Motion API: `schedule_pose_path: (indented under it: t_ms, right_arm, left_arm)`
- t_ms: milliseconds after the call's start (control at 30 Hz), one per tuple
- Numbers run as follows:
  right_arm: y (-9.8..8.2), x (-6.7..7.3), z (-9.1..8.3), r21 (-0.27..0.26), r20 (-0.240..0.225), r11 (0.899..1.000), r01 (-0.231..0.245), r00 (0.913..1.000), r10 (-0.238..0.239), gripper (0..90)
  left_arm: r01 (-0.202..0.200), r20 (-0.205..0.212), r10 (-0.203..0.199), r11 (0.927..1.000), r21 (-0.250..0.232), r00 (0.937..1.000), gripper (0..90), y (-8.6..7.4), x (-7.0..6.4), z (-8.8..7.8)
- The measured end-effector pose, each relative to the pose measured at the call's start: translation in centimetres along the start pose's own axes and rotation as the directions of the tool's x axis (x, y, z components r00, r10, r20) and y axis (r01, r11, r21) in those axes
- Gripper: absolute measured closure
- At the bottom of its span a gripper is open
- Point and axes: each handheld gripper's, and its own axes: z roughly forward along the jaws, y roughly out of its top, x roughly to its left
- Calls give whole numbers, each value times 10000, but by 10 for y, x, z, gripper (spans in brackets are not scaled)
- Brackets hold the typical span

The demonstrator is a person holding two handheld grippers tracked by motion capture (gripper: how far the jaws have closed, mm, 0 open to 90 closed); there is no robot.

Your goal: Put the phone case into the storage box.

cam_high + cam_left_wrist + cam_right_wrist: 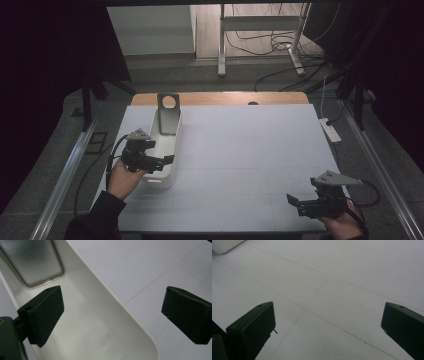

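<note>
A long white bin (168,159) stands on the left part of the white table (250,150). A grey metal plate with a round hole (168,113) leans upright at the bin's far end. My left gripper (162,162) is open at the bin's near end. In the left gripper view the left gripper (112,308) straddles the bin's right wall (117,302), one jaw inside and one outside, and the grey plate (35,262) lies ahead. My right gripper (296,202) is open and empty over the front right of the table. The right gripper (329,322) has bare table between its jaws.
A white power strip (330,129) lies off the table's right edge. The table's wooden far edge (220,98) shows at the back. Beyond it on the floor stand metal stand legs (221,45) and loose cables. A corner of the bin (224,245) is far off.
</note>
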Motion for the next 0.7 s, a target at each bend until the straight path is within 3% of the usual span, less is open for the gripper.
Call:
schedule_pose_path:
  t_ms: [700]
  right_arm:
    - [0, 0, 0, 17, -12, 10000, -45, 10000, 45, 0]
  left_arm:
    - [-100, -81, 98, 9995, -286, 9999, 37, -15, -13, -15]
